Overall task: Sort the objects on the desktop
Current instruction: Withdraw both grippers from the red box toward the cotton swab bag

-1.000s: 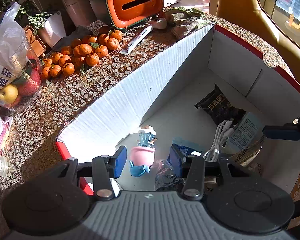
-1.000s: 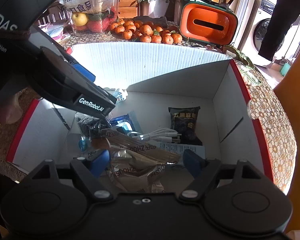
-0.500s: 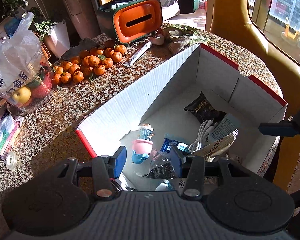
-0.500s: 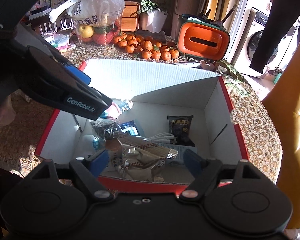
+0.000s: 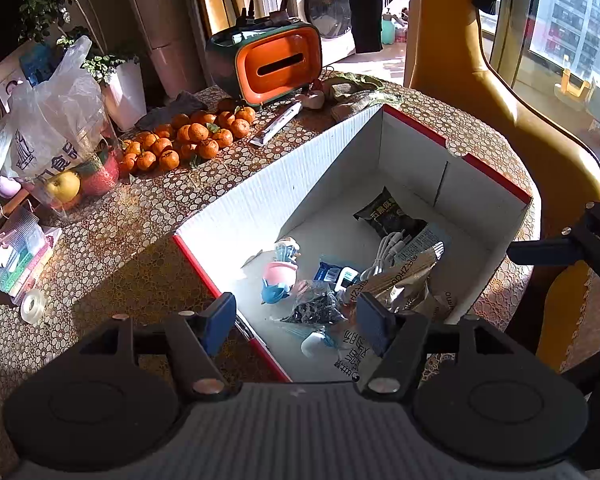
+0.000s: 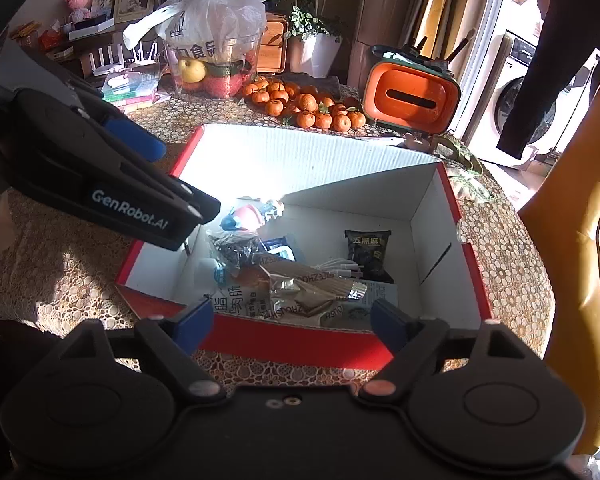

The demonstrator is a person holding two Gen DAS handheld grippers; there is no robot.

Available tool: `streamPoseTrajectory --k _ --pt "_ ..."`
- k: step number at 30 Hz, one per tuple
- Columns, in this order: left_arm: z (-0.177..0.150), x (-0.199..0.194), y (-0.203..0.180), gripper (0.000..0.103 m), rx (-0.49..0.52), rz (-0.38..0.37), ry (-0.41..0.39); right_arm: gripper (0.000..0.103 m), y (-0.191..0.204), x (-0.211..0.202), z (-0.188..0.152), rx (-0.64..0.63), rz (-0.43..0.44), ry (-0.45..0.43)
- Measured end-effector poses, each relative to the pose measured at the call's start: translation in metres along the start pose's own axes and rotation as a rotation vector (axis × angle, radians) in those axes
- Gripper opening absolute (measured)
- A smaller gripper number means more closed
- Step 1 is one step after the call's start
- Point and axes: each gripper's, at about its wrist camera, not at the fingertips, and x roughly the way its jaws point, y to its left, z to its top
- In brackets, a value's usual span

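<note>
A white cardboard box with a red rim (image 5: 260, 208) (image 6: 300, 160) stands on the patterned table. On its floor lie a pink and blue toy (image 5: 280, 274), a black snack packet (image 5: 388, 216), a white cable (image 5: 384, 256), a bag of thin sticks (image 5: 408, 276) and a dark crinkled bag (image 5: 316, 308). My left gripper (image 5: 297, 325) hangs above the box's near left corner. Its jaws are opening, with nothing between them. Above the near rim, my right gripper (image 6: 292, 330) is also opening and is empty. The left gripper (image 6: 180, 184) shows at the left of the right wrist view.
Behind the box lie a heap of tangerines (image 5: 192, 136), an orange tissue box (image 5: 276, 64) and a plastic bag of fruit (image 5: 60, 136). A tape roll (image 5: 33, 306) and stacked plastic cases (image 5: 18, 256) sit at the left. A yellow chair (image 5: 500, 92) stands at the right.
Both grippers have risen and pulled back out of the box, which now looks smaller and farther. The left jaws have spread wider. The things in the box have stayed put.
</note>
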Motion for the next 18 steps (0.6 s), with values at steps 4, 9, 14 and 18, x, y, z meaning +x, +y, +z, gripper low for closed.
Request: streamPoseTrajectory --k 4,9,14,18 --pt "-0.009 -0.010 0.001 0.071 -0.003 -0.005 -0.010 0.089 0.004 -0.009 -0.005 0.005 0.002 -0.006" --pt "-0.021 -0.022 0.005 0.078 -0.023 -0.018 -0.024 0.092 0.013 -0.019 -0.008 0.006 -0.002 -0.015" --pt "-0.037 -0.042 0.007 0.082 -0.019 -0.026 -0.047 0.094 0.020 -0.029 -0.012 0.005 -0.001 -0.027" --pt "-0.050 -0.058 0.012 0.084 -0.030 -0.026 -0.070 0.094 0.029 -0.038 -0.013 0.004 0.003 -0.044"
